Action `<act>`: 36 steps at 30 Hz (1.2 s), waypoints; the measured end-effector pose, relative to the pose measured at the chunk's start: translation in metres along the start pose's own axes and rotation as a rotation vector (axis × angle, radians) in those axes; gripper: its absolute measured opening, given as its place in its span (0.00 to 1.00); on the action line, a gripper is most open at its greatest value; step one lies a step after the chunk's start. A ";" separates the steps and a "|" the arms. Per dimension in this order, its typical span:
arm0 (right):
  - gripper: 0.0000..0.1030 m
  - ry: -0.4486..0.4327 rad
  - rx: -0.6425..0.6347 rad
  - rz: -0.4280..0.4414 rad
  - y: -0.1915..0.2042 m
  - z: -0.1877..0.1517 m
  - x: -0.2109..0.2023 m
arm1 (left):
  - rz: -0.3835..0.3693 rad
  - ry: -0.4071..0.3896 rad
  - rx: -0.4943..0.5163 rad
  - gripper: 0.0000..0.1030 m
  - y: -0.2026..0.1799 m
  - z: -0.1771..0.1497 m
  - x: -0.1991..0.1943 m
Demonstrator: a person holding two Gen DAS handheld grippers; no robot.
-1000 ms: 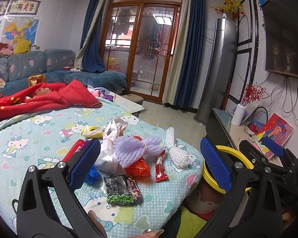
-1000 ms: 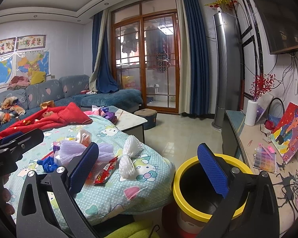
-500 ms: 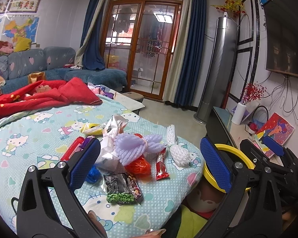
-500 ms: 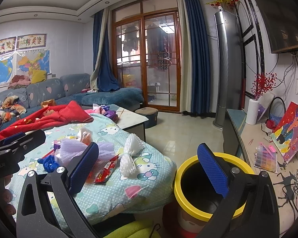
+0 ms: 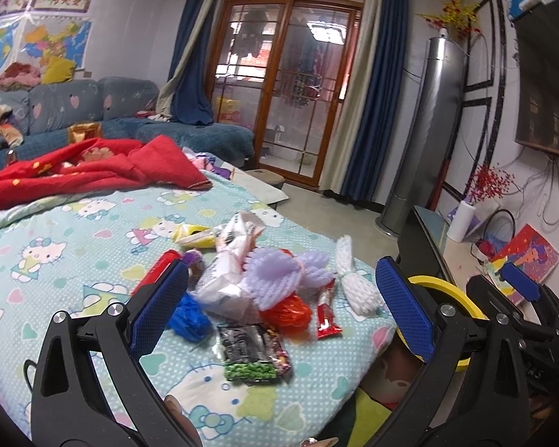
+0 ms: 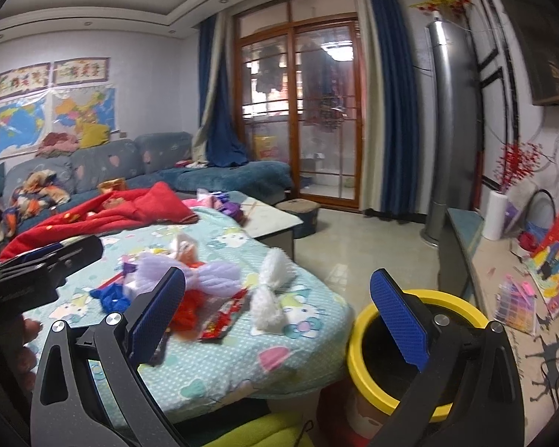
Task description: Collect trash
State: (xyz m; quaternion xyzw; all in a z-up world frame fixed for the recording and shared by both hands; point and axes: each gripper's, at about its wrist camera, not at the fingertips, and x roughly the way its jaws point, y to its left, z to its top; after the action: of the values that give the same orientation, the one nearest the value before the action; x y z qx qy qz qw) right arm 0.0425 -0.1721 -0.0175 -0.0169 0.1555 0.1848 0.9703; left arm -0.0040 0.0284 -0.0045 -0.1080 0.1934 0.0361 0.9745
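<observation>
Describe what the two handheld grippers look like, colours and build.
Both the left gripper and the right gripper share one build: matte black plastic arms with triangular cut-outs, silver round-headed bolts at the joints, and flat blue fingers with a fine diamond-grid texture. No cables or sleeves show.

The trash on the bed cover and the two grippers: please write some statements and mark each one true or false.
1. The left gripper is open and holds nothing. True.
2. The yellow-rimmed bin stands on the bed. False: it stands on the floor beside the bed.
3. The white foam net lies to the right of the purple foam net. True.
4. The right gripper is shut on a red wrapper. False: it is open and empty.
</observation>
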 end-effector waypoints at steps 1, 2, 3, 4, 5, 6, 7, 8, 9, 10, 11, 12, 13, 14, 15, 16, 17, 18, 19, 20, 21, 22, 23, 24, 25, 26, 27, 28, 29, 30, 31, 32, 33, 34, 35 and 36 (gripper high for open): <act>0.94 0.006 -0.009 0.022 0.004 0.000 0.002 | 0.009 0.003 -0.011 0.90 0.005 0.000 0.001; 0.94 0.011 -0.016 0.033 0.007 0.000 0.003 | 0.018 0.006 -0.018 0.90 0.008 0.000 0.001; 0.94 0.016 -0.028 0.049 0.011 0.000 0.005 | 0.025 0.007 -0.023 0.90 0.011 0.000 0.002; 0.94 0.023 -0.042 0.068 0.016 0.000 0.007 | 0.032 0.009 -0.031 0.90 0.016 0.000 0.002; 0.94 0.026 -0.050 0.078 0.018 0.000 0.009 | 0.036 0.010 -0.037 0.90 0.018 0.001 0.003; 0.94 0.029 -0.057 0.088 0.022 -0.001 0.010 | 0.041 0.010 -0.043 0.90 0.022 0.000 0.003; 0.94 0.038 -0.068 0.105 0.026 -0.001 0.013 | 0.047 0.010 -0.049 0.90 0.026 0.000 0.003; 0.94 0.043 -0.075 0.115 0.029 -0.001 0.015 | 0.051 0.012 -0.054 0.90 0.029 0.000 0.003; 0.94 0.051 -0.081 0.124 0.031 -0.001 0.017 | 0.055 0.016 -0.063 0.90 0.033 0.000 0.004; 0.94 0.056 -0.087 0.136 0.034 -0.001 0.020 | 0.060 0.020 -0.070 0.90 0.037 0.000 0.005; 0.94 0.059 -0.091 0.145 0.036 -0.001 0.021 | 0.066 0.021 -0.075 0.90 0.040 -0.001 0.005; 0.94 0.067 -0.101 0.155 0.038 -0.002 0.024 | 0.070 0.025 -0.082 0.90 0.043 0.000 0.006; 0.94 0.074 -0.109 0.161 0.040 -0.002 0.026 | 0.067 0.028 -0.089 0.90 0.048 -0.001 0.007; 0.94 0.085 -0.116 0.168 0.042 -0.003 0.029 | 0.065 0.032 -0.097 0.90 0.052 -0.001 0.008; 0.94 0.094 -0.118 0.178 0.043 -0.003 0.032 | 0.068 0.033 -0.104 0.90 0.056 -0.002 0.009; 0.94 0.106 -0.120 0.188 0.044 -0.004 0.036 | 0.070 0.038 -0.112 0.90 0.061 -0.003 0.010; 0.94 0.112 -0.120 0.192 0.044 -0.004 0.036 | 0.065 0.045 -0.123 0.90 0.065 -0.003 0.012; 0.94 0.117 -0.123 0.199 0.044 -0.005 0.039 | 0.062 0.051 -0.133 0.90 0.069 -0.003 0.013; 0.94 0.123 -0.127 0.208 0.046 -0.004 0.042 | 0.060 0.059 -0.141 0.90 0.072 -0.004 0.016; 0.94 0.124 -0.130 0.212 0.047 -0.004 0.043 | 0.065 0.067 -0.142 0.90 0.074 -0.005 0.018; 0.94 0.128 -0.137 0.223 0.049 -0.004 0.046 | 0.078 0.079 -0.141 0.90 0.077 -0.006 0.020; 0.94 0.132 -0.150 0.232 0.051 -0.003 0.051 | 0.085 0.096 -0.143 0.90 0.080 -0.007 0.023; 0.94 0.132 -0.156 0.238 0.053 -0.002 0.054 | 0.083 0.107 -0.145 0.90 0.082 -0.009 0.025; 0.94 0.134 -0.161 0.249 0.054 -0.002 0.057 | 0.086 0.125 -0.148 0.90 0.084 -0.011 0.029; 0.94 0.138 -0.170 0.257 0.056 -0.002 0.060 | 0.091 0.134 -0.151 0.90 0.086 -0.013 0.030; 0.94 0.146 -0.185 0.260 0.059 -0.003 0.065 | 0.089 0.152 -0.161 0.89 0.088 -0.016 0.033; 0.94 0.152 -0.201 0.262 0.062 -0.004 0.069 | 0.079 0.169 -0.173 0.86 0.091 -0.018 0.036; 0.94 0.157 -0.212 0.274 0.064 -0.005 0.074 | 0.075 0.182 -0.181 0.82 0.093 -0.020 0.038; 0.93 0.162 -0.227 0.283 0.067 -0.006 0.077 | 0.072 0.193 -0.187 0.80 0.095 -0.022 0.041; 0.92 0.162 -0.236 0.286 0.069 -0.007 0.079 | 0.061 0.207 -0.199 0.76 0.097 -0.024 0.043; 0.91 0.167 -0.257 0.298 0.073 -0.008 0.083 | 0.050 0.220 -0.215 0.72 0.100 -0.026 0.045; 0.90 0.171 -0.280 0.303 0.077 -0.010 0.087 | 0.040 0.233 -0.230 0.71 0.101 -0.027 0.046; 0.90 0.178 -0.306 0.307 0.082 -0.011 0.091 | 0.024 0.244 -0.246 0.68 0.104 -0.029 0.047; 0.88 0.185 -0.334 0.312 0.086 -0.013 0.096 | 0.009 0.255 -0.260 0.66 0.106 -0.031 0.049; 0.81 0.185 -0.355 0.314 0.089 -0.014 0.098 | 0.001 0.263 -0.267 0.64 0.106 -0.031 0.050; 0.79 0.186 -0.370 0.321 0.092 -0.014 0.101 | -0.011 0.269 -0.276 0.61 0.108 -0.033 0.051</act>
State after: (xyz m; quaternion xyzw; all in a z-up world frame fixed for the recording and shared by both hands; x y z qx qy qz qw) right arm 0.0945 -0.0523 -0.0597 -0.1861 0.2084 0.3590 0.8905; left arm 0.0190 0.1274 -0.0747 -0.2454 0.3146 0.0420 0.9160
